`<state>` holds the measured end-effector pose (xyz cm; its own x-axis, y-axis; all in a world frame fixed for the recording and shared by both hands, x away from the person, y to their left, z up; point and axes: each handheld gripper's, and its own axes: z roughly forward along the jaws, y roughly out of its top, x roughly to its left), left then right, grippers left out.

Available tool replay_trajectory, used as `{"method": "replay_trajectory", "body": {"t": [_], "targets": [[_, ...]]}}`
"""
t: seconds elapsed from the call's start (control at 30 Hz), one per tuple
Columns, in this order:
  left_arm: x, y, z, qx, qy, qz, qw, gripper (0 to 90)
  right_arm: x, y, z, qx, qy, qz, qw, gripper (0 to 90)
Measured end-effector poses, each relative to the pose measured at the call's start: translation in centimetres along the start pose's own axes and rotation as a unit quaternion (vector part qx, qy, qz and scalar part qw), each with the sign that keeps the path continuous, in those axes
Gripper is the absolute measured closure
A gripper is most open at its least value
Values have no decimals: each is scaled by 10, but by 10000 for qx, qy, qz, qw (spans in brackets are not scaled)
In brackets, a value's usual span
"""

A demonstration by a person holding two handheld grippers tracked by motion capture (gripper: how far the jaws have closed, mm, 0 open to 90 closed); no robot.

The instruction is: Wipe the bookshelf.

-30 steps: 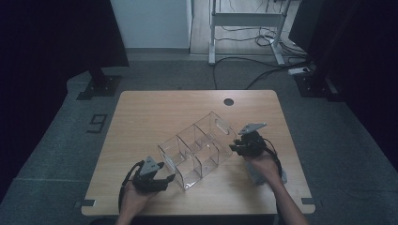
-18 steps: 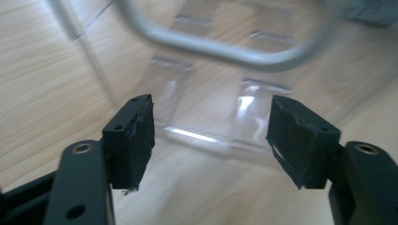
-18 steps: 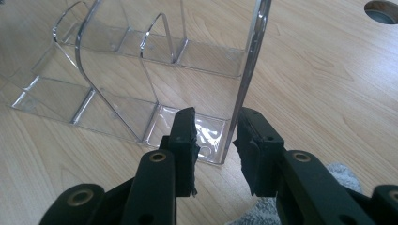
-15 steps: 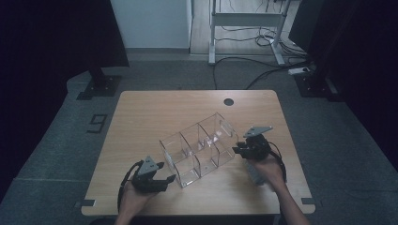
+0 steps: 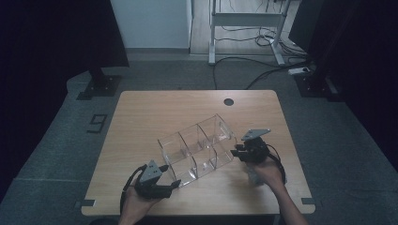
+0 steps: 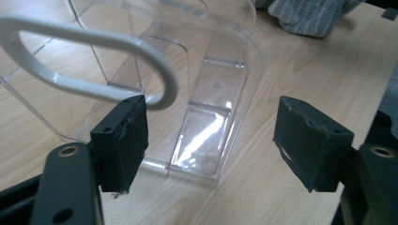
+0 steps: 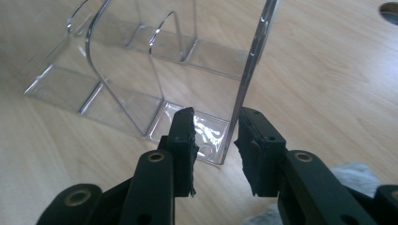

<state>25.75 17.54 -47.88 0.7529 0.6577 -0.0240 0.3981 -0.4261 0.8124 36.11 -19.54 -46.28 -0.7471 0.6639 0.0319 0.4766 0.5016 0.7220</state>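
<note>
Fingers of left gripper (image 6: pixel 211 140) well apart, just been opening, pads clear of clear acrylic organizer (image 5: pixel 197 150); only its near end wall stands ahead between them. White loop (image 6: pixel 94 61) lies by left pad. Fingers of right gripper (image 7: pixel 216 140) stand narrow, astride organizer's end wall; whether pads press it, cannot tell. Organizer sits diagonally on wooden table (image 5: pixel 155 112), mid-front. In high view, left hand (image 5: pixel 141 197) low at front edge, gripper level, aimed right. Right hand (image 5: pixel 265 171) at organizer's right end, gripper aimed left.
</note>
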Motion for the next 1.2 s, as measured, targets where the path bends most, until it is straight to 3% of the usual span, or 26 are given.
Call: {"method": "replay_trajectory", "body": {"t": [0.17, 0.4, 0.7, 1.2], "targets": [[3, 1, -4, -22, 382, -98, 9992, 281, 11, -2, 1, 65, 140, -45, 9999, 650], [5, 2, -4, 87, 814, -36, 9966, 366, 15, -5, 0, 64, 305, -56, 9995, 626], [10, 1, -6, 104, 933, -51, 9956, 463, 15, -6, -2, 117, 508, -50, 9986, 611], [42, -3, -13, 158, 1317, -534, 9897, 487, 1, -23, -8, 296, 286, 104, 9991, 439]]}}
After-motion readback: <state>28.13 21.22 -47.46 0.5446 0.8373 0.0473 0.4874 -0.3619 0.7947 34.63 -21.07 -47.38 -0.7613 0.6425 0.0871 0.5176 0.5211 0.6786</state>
